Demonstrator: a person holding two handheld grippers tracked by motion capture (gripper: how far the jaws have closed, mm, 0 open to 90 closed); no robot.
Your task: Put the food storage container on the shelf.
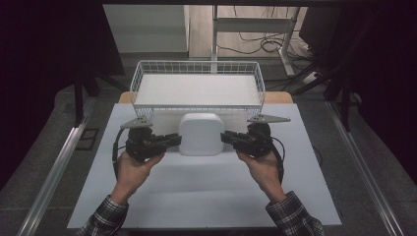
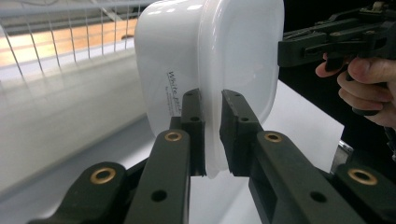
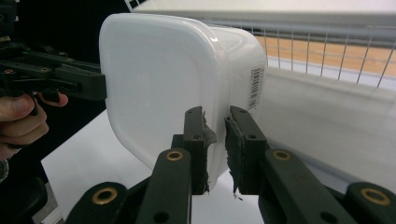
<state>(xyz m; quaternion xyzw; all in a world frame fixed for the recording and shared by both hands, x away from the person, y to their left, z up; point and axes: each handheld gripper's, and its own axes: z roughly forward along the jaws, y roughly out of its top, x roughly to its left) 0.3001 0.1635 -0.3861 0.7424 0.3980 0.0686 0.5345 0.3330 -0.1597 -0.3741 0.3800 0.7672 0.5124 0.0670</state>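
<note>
A white plastic lidded container (image 1: 201, 133) sits between both grippers, just in front of the wire basket. My left gripper (image 1: 173, 141) is shut on the rim at its left side; in the left gripper view the container (image 2: 210, 60) has its rim pinched between the two black jaws of the left gripper (image 2: 212, 135). My right gripper (image 1: 228, 139) is shut on the rim at the opposite side; in the right gripper view the container (image 3: 173, 79) is clamped at its edge by the right gripper (image 3: 215, 149). Whether the container rests on the table or is lifted cannot be told.
A white wire basket (image 1: 142, 78) with a flat white bottom stands directly behind the container, its front wall close to it. The white tabletop (image 1: 206, 191) extends toward the person. Metal rails run along both sides of the table, and desk legs and cables lie beyond.
</note>
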